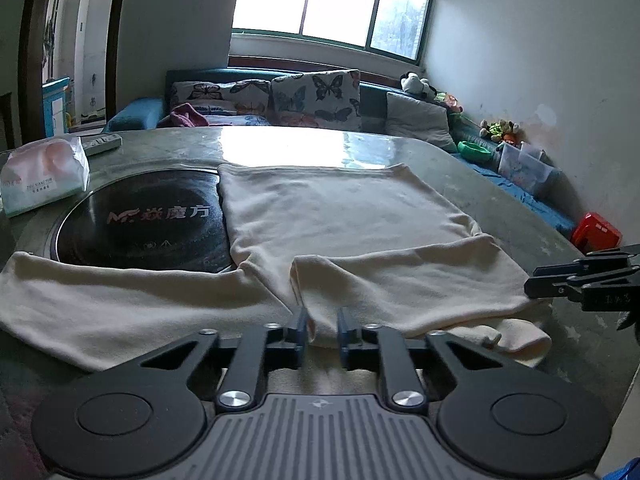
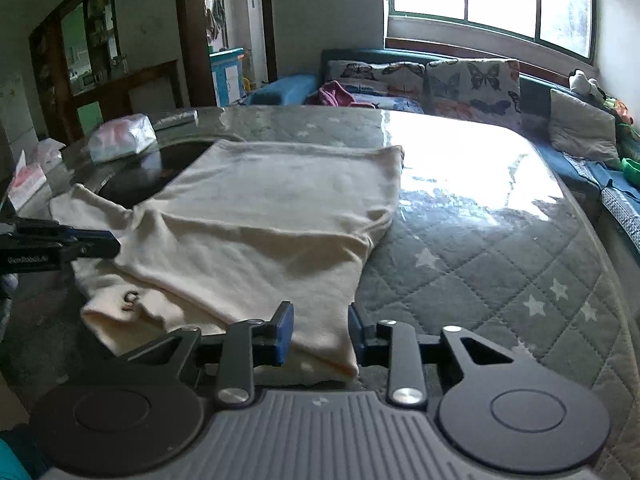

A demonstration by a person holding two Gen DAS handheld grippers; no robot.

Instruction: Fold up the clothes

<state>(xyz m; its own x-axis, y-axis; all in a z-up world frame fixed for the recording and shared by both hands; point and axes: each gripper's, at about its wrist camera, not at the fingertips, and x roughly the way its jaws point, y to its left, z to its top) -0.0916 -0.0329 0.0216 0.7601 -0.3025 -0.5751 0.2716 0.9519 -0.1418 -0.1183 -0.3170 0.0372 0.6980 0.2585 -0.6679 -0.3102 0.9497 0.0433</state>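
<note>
My cream long-sleeved top [image 1: 344,216] lies spread across the middle of both frames on the quilted table cover [image 2: 500,264]. Its left sleeve [image 1: 120,304] runs flat toward the lower left of the left view, and its right sleeve [image 1: 408,280] lies folded across the body, so I judge the fold partly made: that sleeve is in, while the other sleeve and the body still lie open.

My left gripper [image 1: 322,330] stands open around a fold of the near edge. My right gripper [image 2: 321,334] stands open astride the folded sleeve's corner.

The tissue pack [image 1: 44,176] at upper left bears small print I cannot read. The black cooktop [image 1: 152,220] reads "MF" with Chinese characters. The left gripper's side, at the left edge of the right view, reads "GenRobot.ai".
</note>
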